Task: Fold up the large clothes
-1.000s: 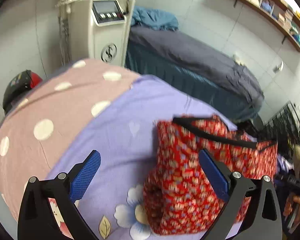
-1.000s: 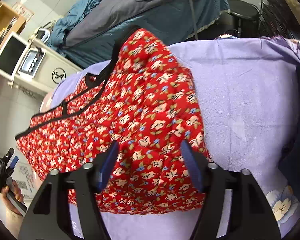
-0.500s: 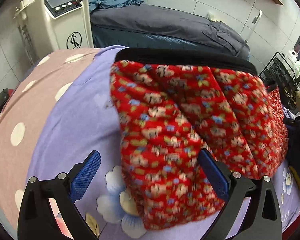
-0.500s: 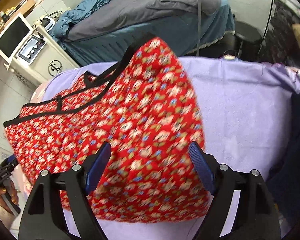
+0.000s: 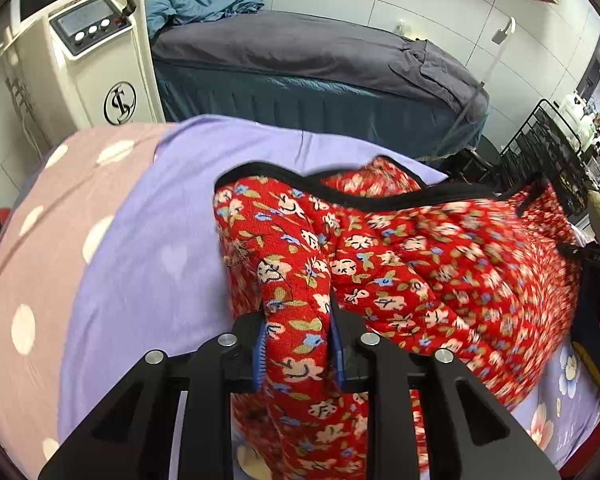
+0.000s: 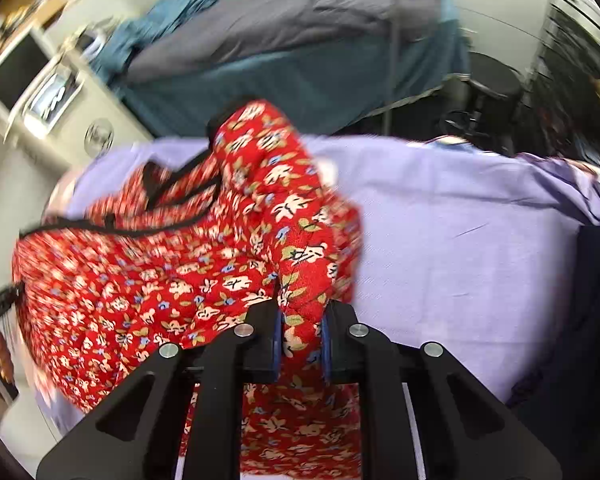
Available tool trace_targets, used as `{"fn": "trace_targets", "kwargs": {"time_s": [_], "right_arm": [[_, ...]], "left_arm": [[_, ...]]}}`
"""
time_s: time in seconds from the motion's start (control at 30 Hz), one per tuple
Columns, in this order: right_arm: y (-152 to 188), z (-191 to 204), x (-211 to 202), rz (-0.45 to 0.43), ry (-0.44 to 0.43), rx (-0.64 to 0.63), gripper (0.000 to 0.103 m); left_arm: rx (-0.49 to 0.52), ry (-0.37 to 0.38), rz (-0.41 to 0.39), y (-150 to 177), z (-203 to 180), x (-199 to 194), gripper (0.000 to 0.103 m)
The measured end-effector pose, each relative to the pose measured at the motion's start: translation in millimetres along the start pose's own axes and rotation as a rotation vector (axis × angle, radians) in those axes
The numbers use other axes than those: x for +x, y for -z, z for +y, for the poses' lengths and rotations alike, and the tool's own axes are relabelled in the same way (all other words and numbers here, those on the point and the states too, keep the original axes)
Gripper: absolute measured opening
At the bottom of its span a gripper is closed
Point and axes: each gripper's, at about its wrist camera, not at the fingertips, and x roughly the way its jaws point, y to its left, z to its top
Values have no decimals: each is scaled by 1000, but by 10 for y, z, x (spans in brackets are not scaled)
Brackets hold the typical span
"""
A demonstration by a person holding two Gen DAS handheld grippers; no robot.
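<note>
A red floral garment [image 5: 420, 264] with black trim lies bunched on a lilac sheet [image 5: 148, 248]. My left gripper [image 5: 298, 344] is shut on a fold at the garment's left end, the cloth pinched between the blue pads. In the right wrist view the same garment [image 6: 148, 280] spreads to the left, blurred by motion. My right gripper [image 6: 300, 340] is shut on a fold at the garment's right end, and cloth hangs down below the jaws.
A pink polka-dot cover [image 5: 32, 240] lies left of the lilac sheet. A white machine with a screen [image 5: 88, 60] stands behind. A treatment bed with a grey cover [image 5: 300, 48] is beyond. A dark cloth [image 6: 580, 320] lies at the right edge. A black rack [image 5: 552, 148] stands far right.
Both grippers were open over the garment; both have now closed on folds of it. The garment has bunched up and lifted between them.
</note>
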Motion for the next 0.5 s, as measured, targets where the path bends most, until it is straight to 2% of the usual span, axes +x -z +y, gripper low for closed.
{"fn": "trace_targets", "kwargs": {"time_s": [0.1,0.17,0.27,0.33,0.43,0.47,0.5], "right_arm": [[-134,-78,18,-35,24,104,14],[-195,-114,122,-29,53,167,14],[-202,-151,357,29,125,178,14],[-151,-124,498,67,171,151,16],[-74,-17,554,64,245,72,26],[-72,-1,535,58,262,62,35],[-82,13,475,48,285,62,40]], "left_arm": [[42,-51,-18,-216,-102,123,21],[29,-68,-21,-357,-149,227,21],[4,-85,57,-513,-180,560,21],[34,-108,104,-483,-202,721,27],[117,-191,100,-387,-270,851,40],[123,-201,93,-379,-278,866,41],[126,-216,85,-376,-268,885,45]]}}
